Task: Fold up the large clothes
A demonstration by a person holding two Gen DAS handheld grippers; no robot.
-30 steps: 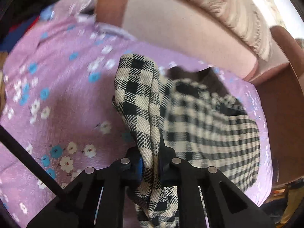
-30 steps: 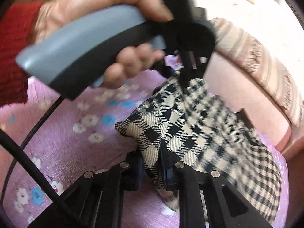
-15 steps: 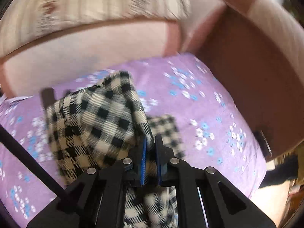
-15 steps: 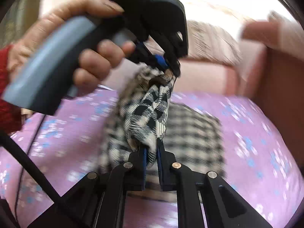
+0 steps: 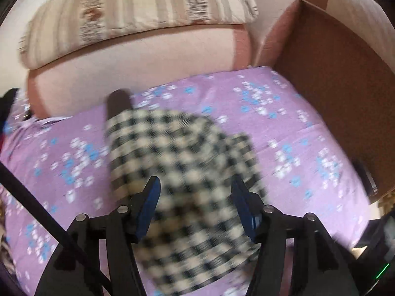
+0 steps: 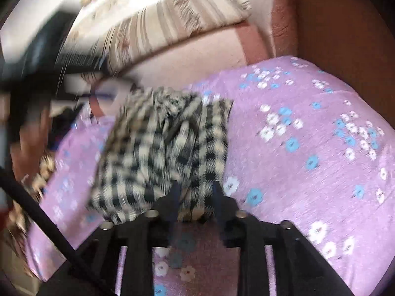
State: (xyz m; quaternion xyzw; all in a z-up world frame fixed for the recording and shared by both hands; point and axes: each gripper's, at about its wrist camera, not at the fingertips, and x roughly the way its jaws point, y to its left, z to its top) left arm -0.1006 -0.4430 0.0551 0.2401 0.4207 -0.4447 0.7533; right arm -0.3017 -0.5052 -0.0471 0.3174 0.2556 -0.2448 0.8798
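Note:
A black-and-cream checked garment (image 5: 182,172) lies bunched on the purple flowered sheet (image 5: 296,135), blurred by motion. My left gripper (image 5: 195,197) is open, its blue-padded jaws wide apart just above the garment's near part, holding nothing. In the right wrist view the same garment (image 6: 163,148) is a folded heap. My right gripper (image 6: 195,192) is open with a moderate gap, its tips at the garment's near edge; cloth lies between the jaws but is not pinched.
The sheet covers a sofa seat with a pink backrest (image 5: 138,69) and a striped beige throw (image 5: 128,12) on top. A brown armrest (image 5: 333,86) rises at the right. A blurred dark shape (image 6: 37,56) crosses the right wrist view's left side.
Both grippers were shut on the checked garment and held it up. Now both have opened and the garment has dropped onto the sheet. The left gripper has left the right wrist view's centre.

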